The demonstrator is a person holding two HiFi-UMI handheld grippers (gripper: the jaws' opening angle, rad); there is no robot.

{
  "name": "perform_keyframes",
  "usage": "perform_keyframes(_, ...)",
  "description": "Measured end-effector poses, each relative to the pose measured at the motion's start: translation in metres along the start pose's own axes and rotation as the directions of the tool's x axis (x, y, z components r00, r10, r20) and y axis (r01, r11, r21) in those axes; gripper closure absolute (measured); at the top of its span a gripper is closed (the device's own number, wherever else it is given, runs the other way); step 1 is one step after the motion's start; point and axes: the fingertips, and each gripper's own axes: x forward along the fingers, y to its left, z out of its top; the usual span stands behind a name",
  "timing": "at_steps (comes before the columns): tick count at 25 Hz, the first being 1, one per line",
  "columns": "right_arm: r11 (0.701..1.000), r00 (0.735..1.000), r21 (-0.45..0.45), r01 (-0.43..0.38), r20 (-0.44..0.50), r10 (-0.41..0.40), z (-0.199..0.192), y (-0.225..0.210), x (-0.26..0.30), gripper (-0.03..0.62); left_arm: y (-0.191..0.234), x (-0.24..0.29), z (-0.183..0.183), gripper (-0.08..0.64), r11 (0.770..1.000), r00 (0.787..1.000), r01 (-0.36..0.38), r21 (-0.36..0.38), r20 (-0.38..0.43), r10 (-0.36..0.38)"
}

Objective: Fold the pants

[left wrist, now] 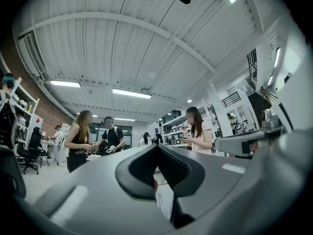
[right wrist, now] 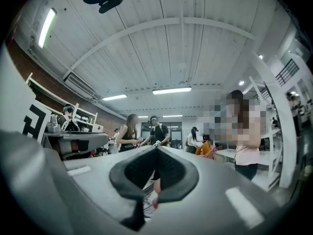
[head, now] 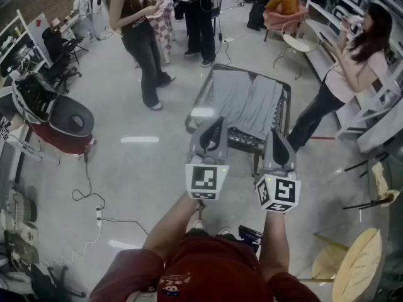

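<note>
A pair of grey pants [head: 247, 100] lies spread flat on a small dark-framed table [head: 204, 93] in the middle of the head view. My left gripper [head: 216, 123] is held in the air just short of the table's near edge, jaws shut with nothing between them. My right gripper [head: 278, 136] hangs beside it, also shut and empty. Both point slightly upward. In the left gripper view the shut jaws of the left gripper [left wrist: 157, 150] meet in front of the room and ceiling. The right gripper [right wrist: 157, 152] looks the same in its own view. The pants show in neither gripper view.
Several people stand around: one in black [head: 141, 39] at the back left, one in a pink top [head: 351, 65] at the right. A round-backed chair [head: 68, 123] stands at the left, a wooden chair [head: 357, 266] at the lower right. A cable [head: 94, 212] lies on the floor.
</note>
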Motion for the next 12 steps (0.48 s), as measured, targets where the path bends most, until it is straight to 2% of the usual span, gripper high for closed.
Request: perform_keyframes(12,1.0,1.0,0.005,-0.007,-0.012,0.007,-0.005,-0.017,0.002,0.591,-0.019,0.012,-0.001,0.554,1.0,1.0,0.018,0.005,0.005,-0.018)
